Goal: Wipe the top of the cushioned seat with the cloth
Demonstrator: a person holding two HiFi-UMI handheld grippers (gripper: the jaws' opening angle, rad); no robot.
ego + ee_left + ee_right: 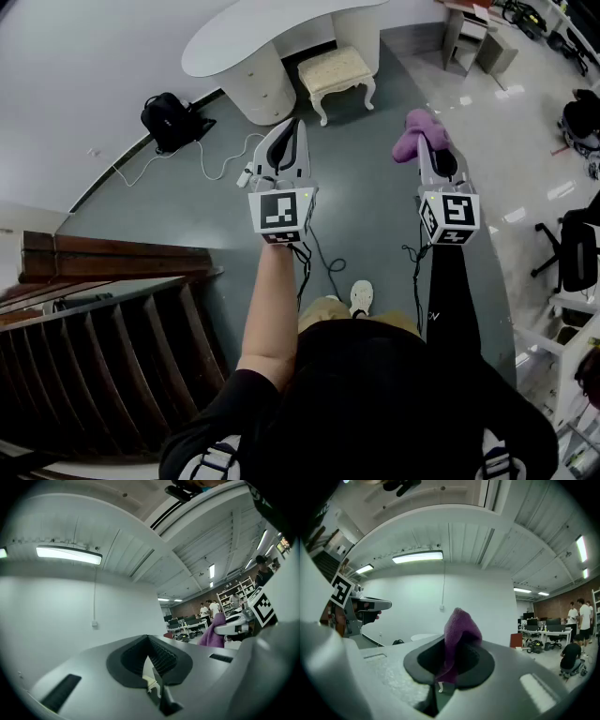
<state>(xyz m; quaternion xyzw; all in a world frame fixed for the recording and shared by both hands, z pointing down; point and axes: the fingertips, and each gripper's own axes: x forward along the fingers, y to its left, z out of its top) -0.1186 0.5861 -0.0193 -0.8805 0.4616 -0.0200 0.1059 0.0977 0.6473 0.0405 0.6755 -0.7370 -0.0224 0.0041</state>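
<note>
The cushioned seat (336,67), a cream stool with white legs, stands on the grey floor ahead, beside the white desk. My right gripper (424,142) is held in the air to the right, short of the stool, shut on a purple cloth (416,130). In the right gripper view the cloth (460,631) sticks up from between the pads of the right gripper (451,667). My left gripper (292,127) hovers level with it on the left, shut with nothing in it; its pads meet in the left gripper view (153,665), where the cloth (213,631) shows at right.
A curved white desk (246,36) stands over the stool. A black backpack (170,120) and a white cable (217,166) lie on the floor at left. A wooden staircase (94,309) is at lower left. Office chairs (574,251) stand at right.
</note>
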